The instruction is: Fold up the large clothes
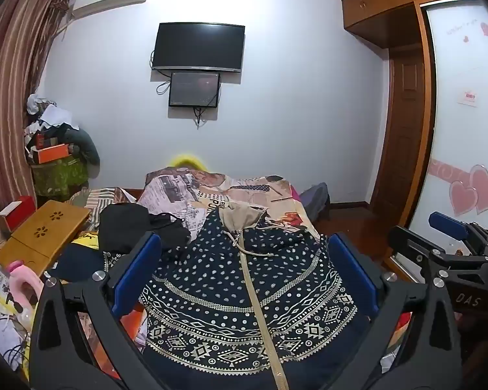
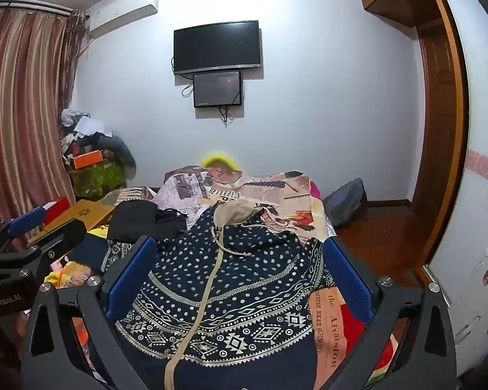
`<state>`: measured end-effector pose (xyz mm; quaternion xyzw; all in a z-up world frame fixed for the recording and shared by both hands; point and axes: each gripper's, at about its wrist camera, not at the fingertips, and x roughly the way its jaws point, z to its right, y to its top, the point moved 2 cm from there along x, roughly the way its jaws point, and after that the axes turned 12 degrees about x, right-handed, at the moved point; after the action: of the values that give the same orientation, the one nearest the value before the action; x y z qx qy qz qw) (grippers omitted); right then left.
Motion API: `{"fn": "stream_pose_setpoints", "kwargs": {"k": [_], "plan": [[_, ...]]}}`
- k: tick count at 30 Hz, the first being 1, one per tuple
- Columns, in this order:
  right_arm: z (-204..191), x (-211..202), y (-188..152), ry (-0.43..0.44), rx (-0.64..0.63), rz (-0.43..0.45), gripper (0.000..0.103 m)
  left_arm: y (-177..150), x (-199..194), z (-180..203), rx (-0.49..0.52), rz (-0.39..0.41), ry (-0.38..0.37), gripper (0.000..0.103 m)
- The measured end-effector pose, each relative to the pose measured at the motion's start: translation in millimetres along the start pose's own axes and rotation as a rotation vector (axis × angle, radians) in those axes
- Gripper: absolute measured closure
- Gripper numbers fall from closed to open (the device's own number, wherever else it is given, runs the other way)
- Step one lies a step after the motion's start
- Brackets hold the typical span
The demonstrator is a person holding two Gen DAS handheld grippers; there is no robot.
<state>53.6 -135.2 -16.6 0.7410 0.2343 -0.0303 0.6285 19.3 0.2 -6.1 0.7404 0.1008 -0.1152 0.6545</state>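
A: A pale bedroom wall (image 1: 292, 113) is filling the background, with a wooden wardrobe (image 1: 403, 104) standing at the right and a striped curtain (image 1: 9, 104) hanging at the left.

B: And the bed (image 2: 296, 201) is lying under a newspaper-print cover. What is sitting on it?

A: The navy patterned hooded jacket (image 1: 244, 292) is lying spread in the middle of the bed, front up, its beige zip (image 1: 260, 308) running down the centre and its beige-lined hood (image 1: 240, 216) pointing toward the wall. A black garment (image 1: 123, 227) is lying just beside it on the left.

B: A black television (image 2: 217, 47) is hanging on the wall with a smaller screen (image 2: 217, 88) just under it. And the tools?

A: The left hand-held gripper (image 1: 244, 276) is hovering over the jacket with its blue pads spread wide, gripping nothing. The right hand-held gripper (image 2: 237, 276) is doing the same, pads wide apart, nothing between them.

B: A low wooden folding table (image 1: 39, 237) is resting at the bed's left edge.
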Motion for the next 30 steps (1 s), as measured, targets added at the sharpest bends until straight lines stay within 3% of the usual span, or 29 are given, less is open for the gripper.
{"fn": "stream_pose_setpoints", "kwargs": {"k": [30], "plan": [[-5, 5, -7, 0.004, -0.004, -0.019, 0.001, -11, 11, -9, -0.037, -0.033, 0.015, 0.0]]}}
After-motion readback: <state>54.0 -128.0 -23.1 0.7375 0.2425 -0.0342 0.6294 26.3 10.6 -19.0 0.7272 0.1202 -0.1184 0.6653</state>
